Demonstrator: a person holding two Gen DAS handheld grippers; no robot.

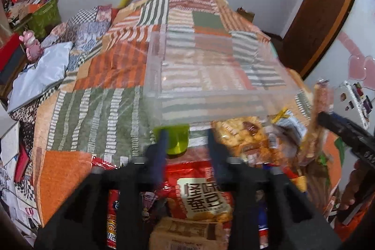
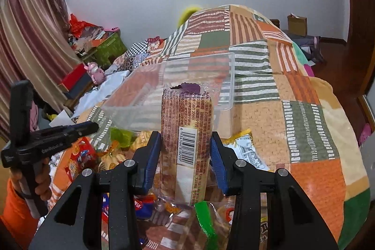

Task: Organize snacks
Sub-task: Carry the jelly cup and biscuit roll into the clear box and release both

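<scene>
A clear plastic bin (image 1: 211, 76) lies on a patchwork blanket; it also shows in the right wrist view (image 2: 187, 90). My right gripper (image 2: 186, 151) is shut on a long clear-wrapped biscuit packet (image 2: 185, 132) with a barcode, held upright in front of the bin. That packet shows blurred at the right of the left wrist view (image 1: 316, 118). My left gripper (image 1: 187, 147) is open and empty over a pile of snack packs, above a red bag with bold lettering (image 1: 201, 196). A small green cup (image 1: 174, 137) sits by its left fingertip.
A patchwork blanket (image 2: 304, 132) covers the bed. Several more snack packs (image 1: 243, 135) lie near the bin's front edge. A green box (image 1: 44, 15), a pink toy (image 1: 31, 46) and clutter stand at the far left. A brown door (image 1: 323, 15) is at the right.
</scene>
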